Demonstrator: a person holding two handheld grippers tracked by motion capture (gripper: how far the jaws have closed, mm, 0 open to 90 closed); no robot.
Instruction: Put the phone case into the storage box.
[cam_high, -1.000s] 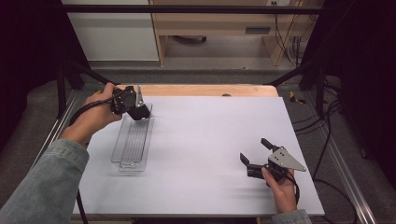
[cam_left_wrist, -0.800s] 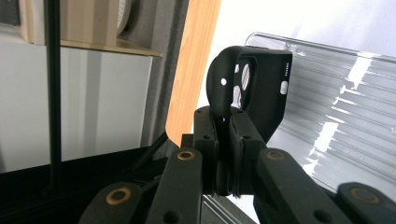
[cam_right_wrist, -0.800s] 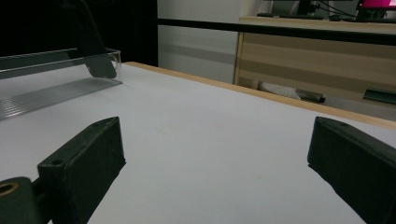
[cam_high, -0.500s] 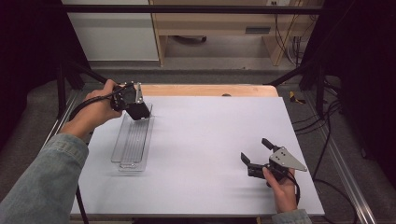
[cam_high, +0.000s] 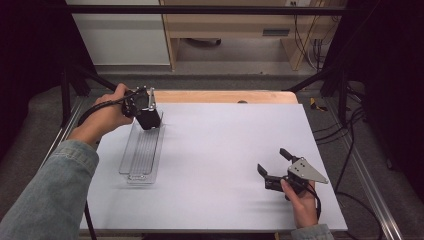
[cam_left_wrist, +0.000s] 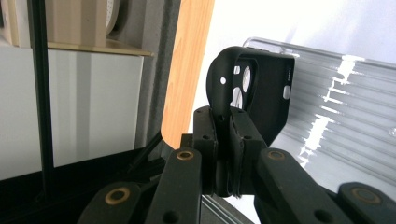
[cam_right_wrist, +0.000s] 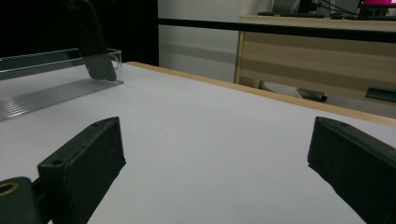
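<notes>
A black phone case (cam_high: 149, 120) with camera cut-outs stands on edge at the far end of a clear ridged tray (cam_high: 141, 155), its lower edge down inside the tray. My left gripper (cam_high: 145, 113) is shut on the case's rim. In the left gripper view the two jaws pinch the curved edge of the case (cam_left_wrist: 261, 86), with the tray (cam_left_wrist: 345, 116) behind it. My right gripper (cam_high: 273, 161) rests low at the table's front right, open, with nothing between its jaws. The right gripper (cam_right_wrist: 215, 158) looks across the table toward the tray (cam_right_wrist: 46, 91) and the case (cam_right_wrist: 100, 65).
The white tabletop (cam_high: 225, 145) has a wooden strip (cam_high: 225, 96) along its far edge. Dark frame posts stand at the left and right sides. A wooden bench (cam_right_wrist: 317, 51) and cables lie beyond the table.
The left forearm has shifted slightly; the gripper and the case stay at the tray's far end. The right gripper has not moved.
</notes>
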